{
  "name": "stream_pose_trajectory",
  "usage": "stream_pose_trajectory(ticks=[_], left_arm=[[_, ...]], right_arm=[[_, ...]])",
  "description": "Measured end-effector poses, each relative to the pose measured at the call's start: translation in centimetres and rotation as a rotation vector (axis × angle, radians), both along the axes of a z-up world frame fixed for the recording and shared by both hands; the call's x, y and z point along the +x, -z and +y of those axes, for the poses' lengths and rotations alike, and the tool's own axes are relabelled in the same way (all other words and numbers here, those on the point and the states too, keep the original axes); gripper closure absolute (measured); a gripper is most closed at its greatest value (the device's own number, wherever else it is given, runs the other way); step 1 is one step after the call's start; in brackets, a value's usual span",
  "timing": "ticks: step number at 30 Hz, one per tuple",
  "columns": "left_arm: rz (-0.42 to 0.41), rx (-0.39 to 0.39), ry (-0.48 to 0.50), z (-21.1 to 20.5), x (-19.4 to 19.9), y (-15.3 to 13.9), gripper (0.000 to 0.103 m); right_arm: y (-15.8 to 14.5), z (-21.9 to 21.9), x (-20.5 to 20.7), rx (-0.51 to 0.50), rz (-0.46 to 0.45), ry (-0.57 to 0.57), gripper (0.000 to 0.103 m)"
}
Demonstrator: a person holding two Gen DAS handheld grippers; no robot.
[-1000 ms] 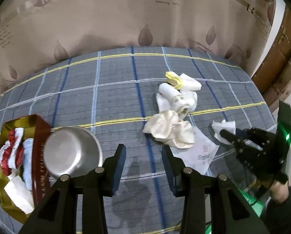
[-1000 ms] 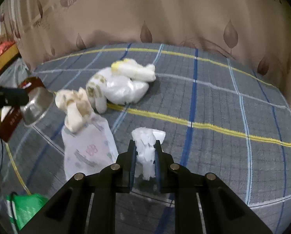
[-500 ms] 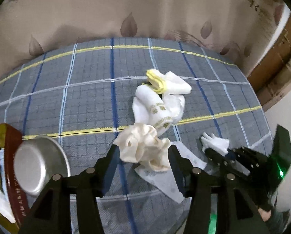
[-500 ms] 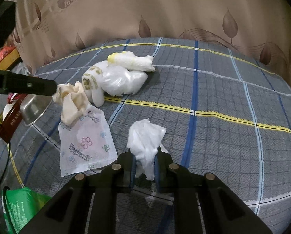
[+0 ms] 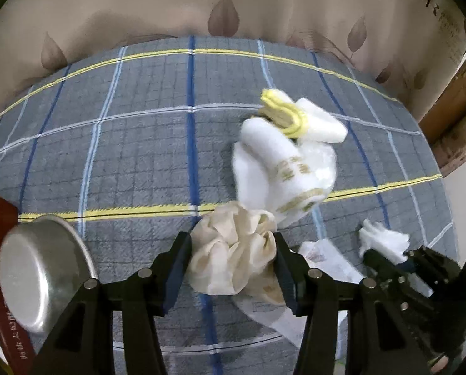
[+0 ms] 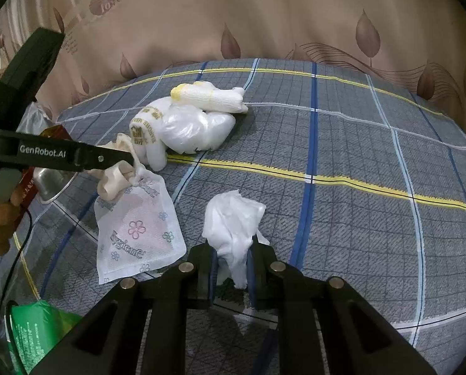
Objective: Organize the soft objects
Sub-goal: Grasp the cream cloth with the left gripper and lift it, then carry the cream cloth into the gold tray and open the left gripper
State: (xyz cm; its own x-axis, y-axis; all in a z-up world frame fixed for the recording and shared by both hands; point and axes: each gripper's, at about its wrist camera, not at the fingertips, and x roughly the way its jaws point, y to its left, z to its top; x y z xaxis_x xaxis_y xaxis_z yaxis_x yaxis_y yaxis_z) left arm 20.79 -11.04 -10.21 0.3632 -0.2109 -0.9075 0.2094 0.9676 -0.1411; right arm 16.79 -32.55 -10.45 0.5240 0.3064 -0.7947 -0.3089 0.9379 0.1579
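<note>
My left gripper (image 5: 231, 254) is open, its jaws on either side of a crumpled cream cloth (image 5: 229, 256) that lies on the plaid blanket (image 5: 139, 150). My right gripper (image 6: 231, 268) is shut on a crumpled white tissue (image 6: 233, 225) and holds it just above the blanket; it also shows in the left wrist view (image 5: 383, 240). Behind the cream cloth lies a pile: a white rolled towel with gold print (image 5: 279, 162), a clear plastic bag (image 6: 195, 125) and a white glove with a yellow cuff (image 6: 207, 95). A flat printed sachet (image 6: 136, 231) lies beside the cream cloth (image 6: 114, 178).
A steel bowl (image 5: 39, 278) sits at the left against a red and gold tin (image 5: 1, 281). A beige leaf-print curtain (image 6: 264, 15) hangs behind the blanket. A green bag (image 6: 36, 328) lies at the lower left in the right wrist view.
My left gripper has moved forward and right from the steel bowl until its open jaws straddle the cream cloth. My right gripper has stayed shut on the tissue and lifted it slightly.
</note>
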Motion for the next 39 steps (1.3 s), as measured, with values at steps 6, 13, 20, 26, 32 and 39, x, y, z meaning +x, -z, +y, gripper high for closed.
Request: stream_pose_trajectory(ticks=[6,13,20,26,32,39], left_arm=[[-0.007,-0.002,0.027,0.1,-0.5,-0.3,0.089],[-0.044,-0.010,0.034,1.0,-1.5,-2.2,0.090],[-0.084,-0.008,0.025,3.0,-2.9,-4.6,0.090],[-0.115,-0.006,0.013,5.2,-4.4,-7.2,0.090],[-0.166,0.052,-0.033,9.3,-5.8,-9.7,0.090],[-0.203,0.114,-0.189,17.7,-5.8,-11.8,0.090]], right_arm=[[0.0,0.1,0.0,-0.002,-0.001,0.000,0.089],[0.0,0.1,0.0,-0.001,0.000,0.000,0.089],[0.0,0.1,0.1,0.010,0.004,0.000,0.089],[0.0,0.0,0.1,0.009,0.004,-0.001,0.089],[0.0,0.0,0.1,0.008,0.003,-0.002,0.089],[0.0,0.0,0.1,0.004,0.003,-0.002,0.089]])
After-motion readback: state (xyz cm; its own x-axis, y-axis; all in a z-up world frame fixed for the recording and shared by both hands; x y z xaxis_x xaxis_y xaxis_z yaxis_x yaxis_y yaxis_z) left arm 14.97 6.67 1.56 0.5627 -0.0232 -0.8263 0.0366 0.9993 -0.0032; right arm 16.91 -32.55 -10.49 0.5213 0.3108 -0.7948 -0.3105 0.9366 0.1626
